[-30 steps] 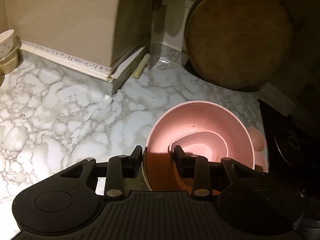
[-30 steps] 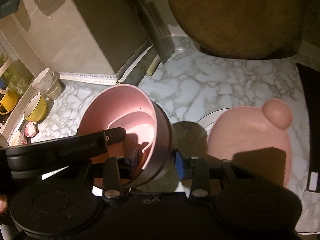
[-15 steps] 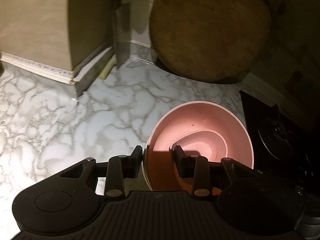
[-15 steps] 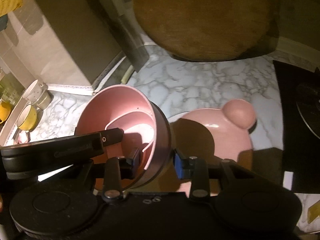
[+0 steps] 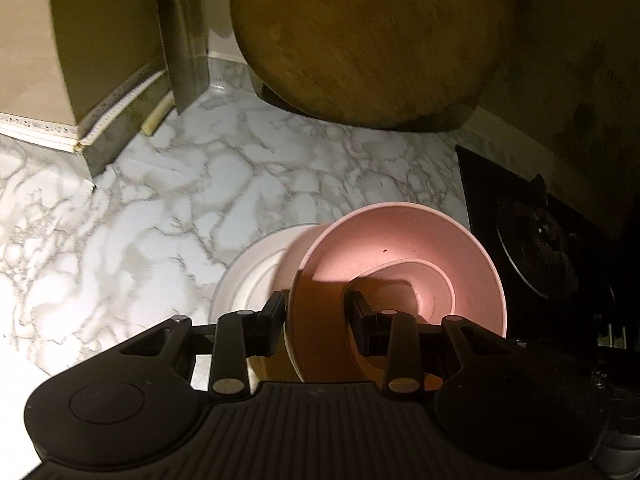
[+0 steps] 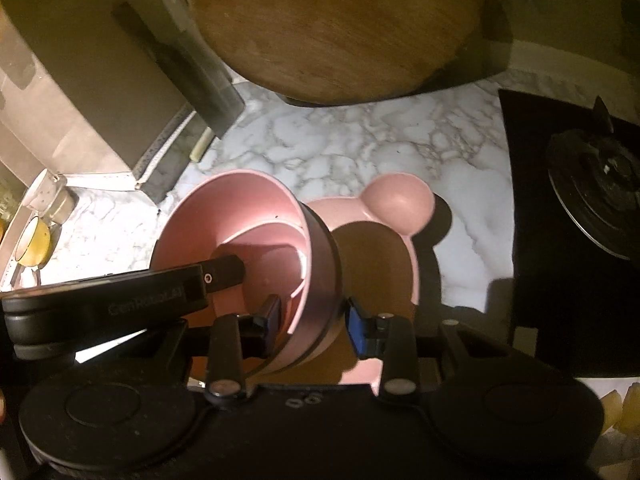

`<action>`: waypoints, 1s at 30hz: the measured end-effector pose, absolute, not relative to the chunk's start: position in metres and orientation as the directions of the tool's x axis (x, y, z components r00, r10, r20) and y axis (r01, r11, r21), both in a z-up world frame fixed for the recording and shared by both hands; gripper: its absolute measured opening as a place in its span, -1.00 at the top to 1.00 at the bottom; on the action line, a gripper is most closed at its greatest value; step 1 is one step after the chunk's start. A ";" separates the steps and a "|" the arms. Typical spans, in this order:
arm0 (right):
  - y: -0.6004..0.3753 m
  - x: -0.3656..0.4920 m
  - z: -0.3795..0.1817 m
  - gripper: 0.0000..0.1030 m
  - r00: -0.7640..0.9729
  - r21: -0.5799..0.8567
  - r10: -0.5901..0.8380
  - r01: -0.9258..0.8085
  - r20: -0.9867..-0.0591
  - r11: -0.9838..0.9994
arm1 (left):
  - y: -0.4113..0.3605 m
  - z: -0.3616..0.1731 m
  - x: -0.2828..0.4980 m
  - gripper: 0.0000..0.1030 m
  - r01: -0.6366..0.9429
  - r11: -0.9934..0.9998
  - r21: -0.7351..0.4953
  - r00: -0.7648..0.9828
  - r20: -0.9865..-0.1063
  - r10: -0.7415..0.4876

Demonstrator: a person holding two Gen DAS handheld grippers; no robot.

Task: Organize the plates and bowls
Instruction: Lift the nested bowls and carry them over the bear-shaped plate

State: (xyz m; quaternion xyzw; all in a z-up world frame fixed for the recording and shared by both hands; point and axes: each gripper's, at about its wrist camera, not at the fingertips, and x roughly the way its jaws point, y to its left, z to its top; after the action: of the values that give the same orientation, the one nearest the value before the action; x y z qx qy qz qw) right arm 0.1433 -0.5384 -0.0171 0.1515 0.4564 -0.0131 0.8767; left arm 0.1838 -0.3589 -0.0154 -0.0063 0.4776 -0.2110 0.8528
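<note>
Pink bowl tilted, mouth seemingly leftward, both tongs clamped on its rim.

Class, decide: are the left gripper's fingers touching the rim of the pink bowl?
Touching. The left wrist view shows the left gripper with one finger outside and one inside the pink bowl, pinching its wall with no gap.

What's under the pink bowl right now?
Below the pink bowl lies a pink bear-shaped plate on a white plate. The bowl and both grippers hide their middles, so contact is unclear.
</note>
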 end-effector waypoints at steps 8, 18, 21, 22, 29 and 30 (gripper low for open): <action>-0.557 0.151 -0.035 0.35 0.541 0.266 0.132 0.177 -0.831 0.948 | -0.377 -0.036 0.192 0.35 0.337 0.918 -0.210 0.409 -0.845 -0.343; -0.566 0.163 -0.046 0.35 0.513 0.270 0.146 0.175 -0.846 0.947 | -0.386 -0.046 0.202 0.35 0.334 0.922 -0.196 0.396 -0.858 -0.326; -0.566 0.166 -0.046 0.35 0.510 0.267 0.148 0.168 -0.847 0.949 | -0.385 -0.046 0.204 0.35 0.339 0.920 -0.196 0.398 -0.856 -0.329; -0.566 0.166 -0.047 0.33 0.509 0.268 0.150 0.166 -0.848 0.949 | -0.385 -0.046 0.204 0.35 0.344 0.918 -0.196 0.400 -0.855 -0.332; -0.569 0.168 -0.046 0.24 0.514 0.283 0.170 0.151 -0.841 0.947 | -0.383 -0.044 0.205 0.34 0.347 0.917 -0.196 0.427 -0.838 -0.340; -0.569 0.168 -0.045 0.24 0.518 0.284 0.170 0.148 -0.838 0.947 | -0.383 -0.044 0.205 0.34 0.345 0.918 -0.193 0.431 -0.836 -0.338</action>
State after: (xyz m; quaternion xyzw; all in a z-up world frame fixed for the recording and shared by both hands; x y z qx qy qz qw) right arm 0.1679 -0.5692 -0.0449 0.1620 0.4909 0.0066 0.8560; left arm 0.2052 -0.3828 -0.0435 0.0036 0.4936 -0.2020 0.8459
